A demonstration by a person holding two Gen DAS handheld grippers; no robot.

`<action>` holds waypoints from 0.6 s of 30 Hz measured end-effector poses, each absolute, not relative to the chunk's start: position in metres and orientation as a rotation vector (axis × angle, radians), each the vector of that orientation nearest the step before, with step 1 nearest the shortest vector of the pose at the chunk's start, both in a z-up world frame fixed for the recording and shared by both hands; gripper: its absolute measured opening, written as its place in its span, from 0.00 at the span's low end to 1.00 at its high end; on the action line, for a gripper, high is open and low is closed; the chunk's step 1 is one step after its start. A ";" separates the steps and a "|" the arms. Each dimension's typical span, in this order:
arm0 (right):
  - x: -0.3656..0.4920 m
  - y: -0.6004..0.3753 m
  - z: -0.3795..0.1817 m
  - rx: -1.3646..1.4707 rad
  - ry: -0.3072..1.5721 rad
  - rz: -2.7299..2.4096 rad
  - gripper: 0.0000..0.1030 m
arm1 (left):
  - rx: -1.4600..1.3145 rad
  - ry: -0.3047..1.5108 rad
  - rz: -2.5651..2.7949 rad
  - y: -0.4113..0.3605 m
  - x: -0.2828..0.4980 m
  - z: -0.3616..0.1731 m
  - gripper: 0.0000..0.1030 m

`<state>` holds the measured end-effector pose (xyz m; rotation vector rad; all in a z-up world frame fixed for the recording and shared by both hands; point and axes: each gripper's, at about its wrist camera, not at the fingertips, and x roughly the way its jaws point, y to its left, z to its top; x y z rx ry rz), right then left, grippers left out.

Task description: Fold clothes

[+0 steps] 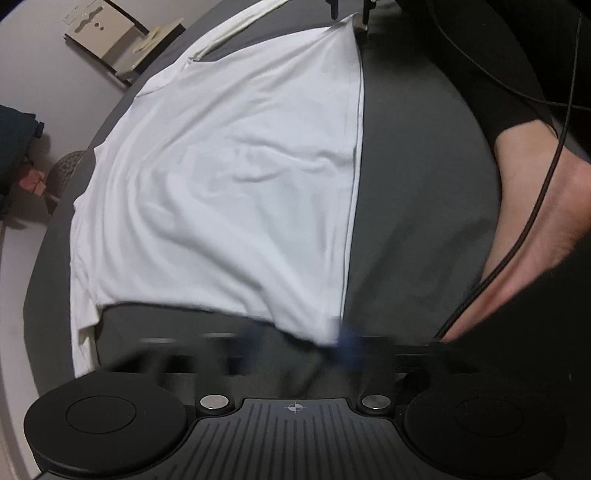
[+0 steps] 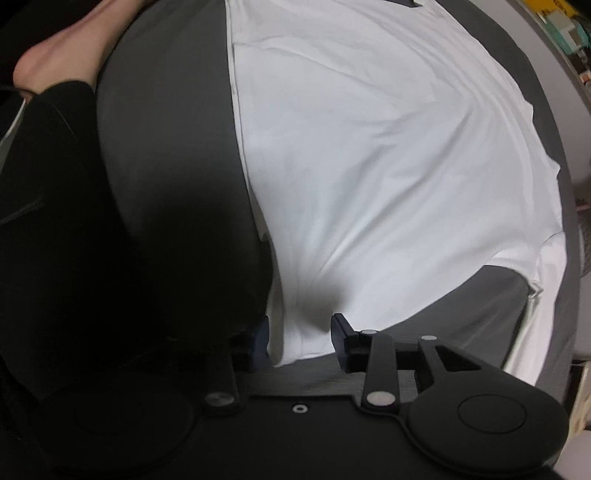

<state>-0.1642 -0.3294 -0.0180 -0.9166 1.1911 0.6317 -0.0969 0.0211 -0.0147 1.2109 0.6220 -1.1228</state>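
Observation:
A white shirt (image 1: 229, 177) lies spread flat on a grey bed (image 1: 417, 177). In the left wrist view my left gripper (image 1: 295, 350) is blurred; its fingers stand wide apart just over the shirt's near corner and nothing is pinched. In the right wrist view the same shirt (image 2: 388, 155) fills the middle. My right gripper (image 2: 299, 336) is open, with the shirt's near corner lying loose between its fingers (image 2: 339, 330). Far off in the left wrist view, the right gripper (image 1: 351, 16) shows small at the shirt's far corner.
A person's bare forearm (image 1: 535, 221) in a black sleeve and a dark cable (image 1: 517, 243) cross the right side. A hand (image 2: 55, 55) shows at upper left. Beside the bed stand a pale box (image 1: 110, 40) and a woven basket (image 1: 66, 170). Clutter (image 2: 565, 29) lines the far right.

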 end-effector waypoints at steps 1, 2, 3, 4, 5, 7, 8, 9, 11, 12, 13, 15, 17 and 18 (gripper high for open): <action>-0.162 -0.329 -0.020 -0.908 1.196 0.628 0.37 | 1.201 0.620 -1.125 0.018 -0.096 -0.016 0.82; -0.160 -0.328 -0.022 -0.895 1.205 0.621 0.40 | 1.200 0.638 -1.129 0.015 -0.095 -0.018 0.82; -0.157 -0.328 -0.025 -0.883 1.213 0.615 0.42 | 1.199 0.656 -1.134 0.011 -0.094 -0.020 0.82; -0.155 -0.327 -0.027 -0.870 1.222 0.609 0.45 | 1.207 0.670 -1.132 0.007 -0.093 -0.024 0.82; -0.152 -0.327 -0.028 -0.842 1.237 0.596 0.50 | 1.233 0.674 -1.119 0.004 -0.093 -0.029 0.82; -0.142 -0.332 -0.030 -0.775 1.290 0.536 0.61 | 1.283 0.681 -1.088 -0.003 -0.094 -0.040 0.82; -0.137 -0.335 -0.032 -0.745 1.329 0.487 0.68 | 1.306 0.676 -1.060 -0.005 -0.095 -0.044 0.82; -0.132 -0.341 -0.031 -0.706 1.362 0.446 0.68 | 1.323 0.667 -1.040 -0.007 -0.095 -0.047 0.82; -0.124 -0.355 -0.026 -0.600 1.401 0.397 0.68 | 1.340 0.652 -1.021 -0.008 -0.097 -0.051 0.82; -0.120 -0.364 -0.020 -0.530 1.402 0.380 0.68 | 1.329 0.652 -1.022 -0.007 -0.098 -0.051 0.82; -0.118 -0.374 -0.014 -0.459 1.396 0.356 0.68 | 1.314 0.652 -1.022 -0.006 -0.098 -0.049 0.82; -0.117 -0.389 -0.006 -0.370 1.376 0.295 0.67 | 1.267 0.658 -1.016 -0.002 -0.096 -0.045 0.82; -0.117 -0.398 -0.005 -0.287 1.379 0.256 0.64 | 1.217 0.668 -1.005 0.002 -0.093 -0.041 0.82; -0.119 -0.399 -0.008 -0.250 1.388 0.245 0.63 | 1.199 0.675 -1.000 0.003 -0.091 -0.040 0.82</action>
